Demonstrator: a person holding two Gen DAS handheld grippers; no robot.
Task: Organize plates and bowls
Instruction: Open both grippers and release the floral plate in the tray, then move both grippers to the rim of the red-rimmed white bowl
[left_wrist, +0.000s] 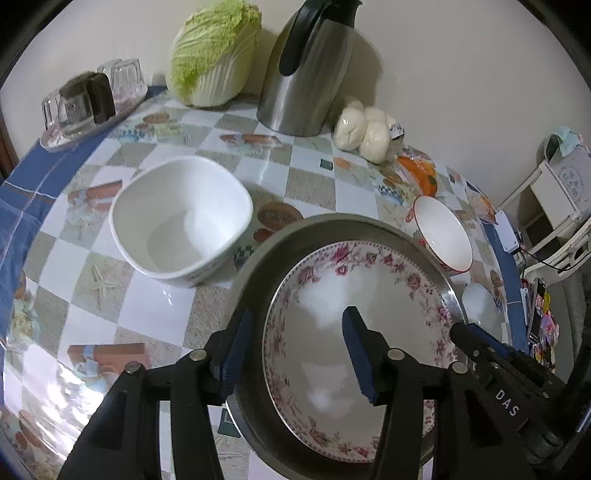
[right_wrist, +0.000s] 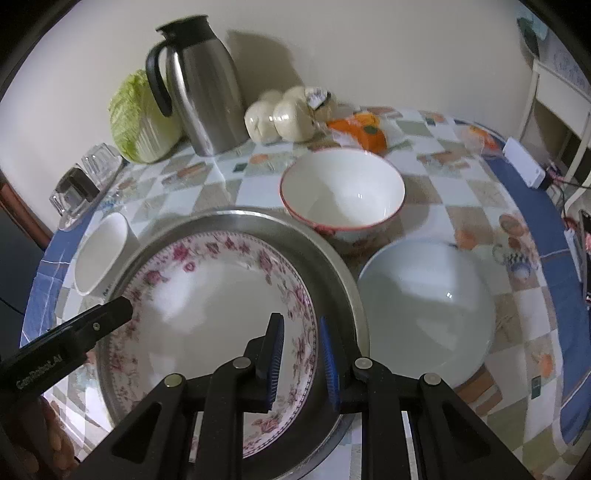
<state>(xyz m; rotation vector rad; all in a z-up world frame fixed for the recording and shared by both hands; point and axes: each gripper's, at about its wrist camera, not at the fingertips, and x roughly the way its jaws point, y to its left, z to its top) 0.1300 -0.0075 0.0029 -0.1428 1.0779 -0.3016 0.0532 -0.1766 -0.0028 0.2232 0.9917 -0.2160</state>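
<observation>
Plates first: from my left gripper (left_wrist: 295, 354), jaws wide astride the near rims, the flowered plate (left_wrist: 332, 295) sits in the steel pan (left_wrist: 258, 258) with the square bowl (left_wrist: 181, 218) loose; from my right gripper (right_wrist: 301, 360), narrowly open over the plate's edge, holding nothing, the red-rimmed bowl (right_wrist: 341, 192) and white plate (right_wrist: 424, 310) remain unstacked.

Both wrist views closely overlook one floral plate (left_wrist: 354, 332).
</observation>
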